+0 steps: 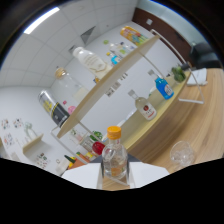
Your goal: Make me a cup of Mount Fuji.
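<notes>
the view is tilted hard, so the shelves run on a slant. a clear bottle with an orange cap stands right between the two white fingers of the claw, its body rising from the gap between them and its cap well above their tips. the fingers sit close at either side of the bottle's lower body and seem to press on it, so the claw looks closed on the bottle; the exact contact at the pads is partly hidden by the dark lower part of the view.

just beside the bottle, on the wooden counter, lies or stands a clear glass, apart from the fingers and not touched by them. beyond the bottle a long wooden shelf crosses the view. on the counter under it stand a clear bottle with a red label and a blue bottle, near each other. above the shelf sit a white bottle and a dark bottle with a yellow label. a small green plant is at the far end of the counter. just behind the gripped bottle, low down, some red and green items are crowded together, too small to name.
</notes>
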`<state>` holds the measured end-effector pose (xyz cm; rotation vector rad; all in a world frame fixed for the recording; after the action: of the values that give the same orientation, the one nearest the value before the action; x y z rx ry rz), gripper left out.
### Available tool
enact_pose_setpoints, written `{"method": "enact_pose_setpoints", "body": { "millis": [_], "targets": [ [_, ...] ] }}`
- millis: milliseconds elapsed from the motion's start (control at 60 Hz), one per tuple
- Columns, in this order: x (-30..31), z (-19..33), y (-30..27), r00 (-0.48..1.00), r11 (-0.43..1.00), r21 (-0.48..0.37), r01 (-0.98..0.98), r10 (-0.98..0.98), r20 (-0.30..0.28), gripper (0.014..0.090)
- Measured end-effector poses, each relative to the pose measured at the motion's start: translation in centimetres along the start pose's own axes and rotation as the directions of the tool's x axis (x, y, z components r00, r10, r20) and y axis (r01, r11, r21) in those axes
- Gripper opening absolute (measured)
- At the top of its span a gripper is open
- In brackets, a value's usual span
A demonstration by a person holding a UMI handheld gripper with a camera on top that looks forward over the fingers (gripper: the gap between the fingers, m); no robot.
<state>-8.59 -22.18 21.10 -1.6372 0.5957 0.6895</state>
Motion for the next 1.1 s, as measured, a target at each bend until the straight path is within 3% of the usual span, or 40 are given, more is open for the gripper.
{"method": "enact_pose_setpoints", "body": {
  "millis": [100,283,400,700,867,1100],
  "targets": [
    [-1.9,0.4,1.3,0.947,0.947,0.03,0.32,-0.319,-0.042,0.035],
    [-1.1,3.0,9.9,0.808,0.805,-0.116,0.581,-0.588,-0.039,0.0348],
    [1.3,4.6,14.7,0.77,0.756,-0.238,0.61,-0.636,-0.046,0.0348],
    [6.4,6.4,20.2,0.708,0.662,-0.44,0.607,-0.702,-0.081,0.0349],
    [6.9,6.4,21.5,0.708,0.639,-0.5,0.585,-0.703,-0.069,0.0351],
    [6.6,5.3,22.0,0.707,0.628,-0.497,0.599,-0.706,-0.041,0.0361]
  ]
}}
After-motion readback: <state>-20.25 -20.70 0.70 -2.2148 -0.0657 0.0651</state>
